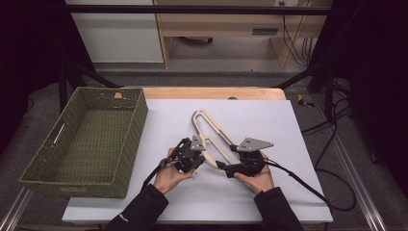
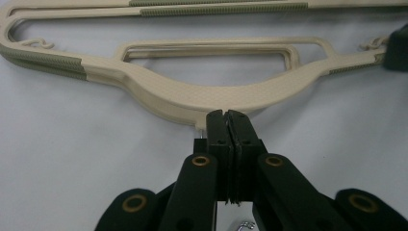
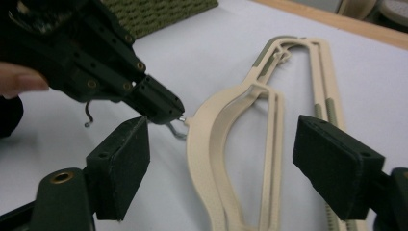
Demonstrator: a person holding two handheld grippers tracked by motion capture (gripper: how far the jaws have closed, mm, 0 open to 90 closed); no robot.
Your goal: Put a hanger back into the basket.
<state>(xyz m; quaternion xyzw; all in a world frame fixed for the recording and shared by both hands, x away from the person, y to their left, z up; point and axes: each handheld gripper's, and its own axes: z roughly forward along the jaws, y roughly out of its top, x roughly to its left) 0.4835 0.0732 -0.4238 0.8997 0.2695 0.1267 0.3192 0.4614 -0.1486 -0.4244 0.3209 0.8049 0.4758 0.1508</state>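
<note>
the hanger (image 1: 211, 137) lies on the surface (image 1: 269, 120) near its middle. the basket (image 1: 43, 166) sits along the surface's left edge.

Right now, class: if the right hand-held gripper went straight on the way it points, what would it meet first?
Probably the hanger: it lies between the open jaws of the right hand-held gripper, just ahead. Depth is hard to judge.

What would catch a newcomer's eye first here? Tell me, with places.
A cream clothes hanger lies flat mid-table on the white sheet. The left gripper is shut on its metal hook, while the right gripper stands open over the hanger's shoulder. A woven green basket sits at the table's left.
</note>
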